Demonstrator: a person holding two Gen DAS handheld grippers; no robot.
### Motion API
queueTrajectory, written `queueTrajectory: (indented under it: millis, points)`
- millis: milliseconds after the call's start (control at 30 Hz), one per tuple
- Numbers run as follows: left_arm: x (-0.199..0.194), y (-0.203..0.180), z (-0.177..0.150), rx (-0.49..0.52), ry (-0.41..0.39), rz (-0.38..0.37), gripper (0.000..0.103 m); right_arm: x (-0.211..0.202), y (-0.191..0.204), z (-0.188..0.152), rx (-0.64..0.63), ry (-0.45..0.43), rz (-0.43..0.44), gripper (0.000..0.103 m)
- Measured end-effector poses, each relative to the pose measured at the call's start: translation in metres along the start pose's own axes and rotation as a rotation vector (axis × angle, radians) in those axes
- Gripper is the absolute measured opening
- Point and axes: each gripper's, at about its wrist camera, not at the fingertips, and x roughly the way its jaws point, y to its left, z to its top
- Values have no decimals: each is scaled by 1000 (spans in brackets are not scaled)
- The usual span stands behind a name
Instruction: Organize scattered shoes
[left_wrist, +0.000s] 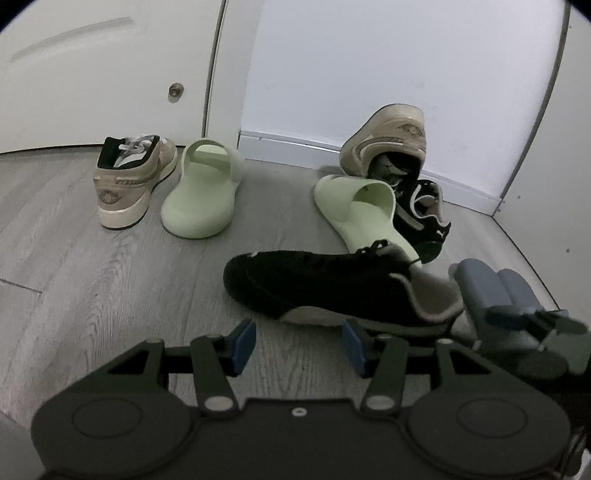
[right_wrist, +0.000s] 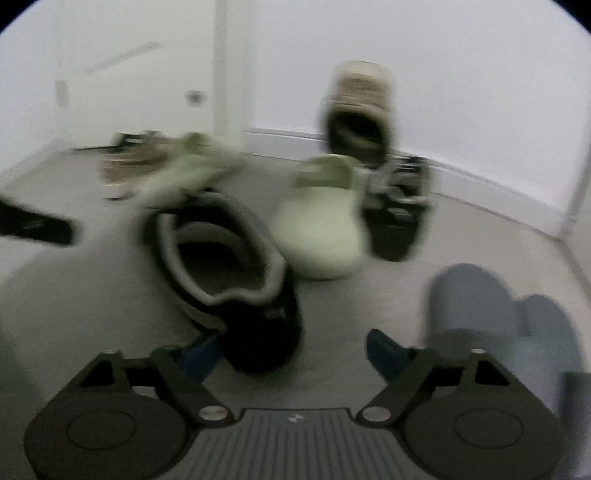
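A black sneaker (left_wrist: 325, 288) lies on the grey floor, toe to the left, just beyond my left gripper (left_wrist: 299, 347), which is open and holds nothing. My right gripper (right_wrist: 293, 356) is open too. The heel of the black sneaker (right_wrist: 236, 280) sits between its fingers, close to the left pad (right_wrist: 199, 358). That view is motion-blurred. A second black sneaker (left_wrist: 424, 218) lies by the wall beside a pale green slide (left_wrist: 362, 210). Another green slide (left_wrist: 203, 192) and a tan sneaker (left_wrist: 129, 184) stand side by side at the left. The other tan sneaker (left_wrist: 388, 144) leans against the wall.
A pair of blue-grey slippers (left_wrist: 491, 291) sits at the right, next to the black sneaker's heel. A white door (left_wrist: 110, 74) with a stopper and a white wall with a baseboard (left_wrist: 295, 147) close off the back. Open floor (left_wrist: 92, 277) lies at the left front.
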Motion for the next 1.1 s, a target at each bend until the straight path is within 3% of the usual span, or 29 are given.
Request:
queueTrajectory:
  millis: [133,267,333,433,633,767,867,1100]
  points:
    - [0,0,0,0,2,3,53,0,-26,10,154,-5,-80,67]
    - [1,-1,-1,6,6,0,53,-1,-39,5,475,-4,73,67]
    - [1,-1,-2,8,9,-3,53,4,-40,4,563,-2,157,67]
    - [1,-1,-2,15,12,-6,53,20,-42,7,637,32,197,67]
    - [3,-1,-3,12,16,-9,53,39,-47,18,719,122,92,65]
    - [4,-2,-4,21,21,-9,53,54,-60,10,868,184,101,63]
    - [4,-3,-3,30,17,-9,53,61,-58,13,795,174,75,63]
    - [1,-1,-1,32,0,-3,53,64,-40,21,405,188,65,56]
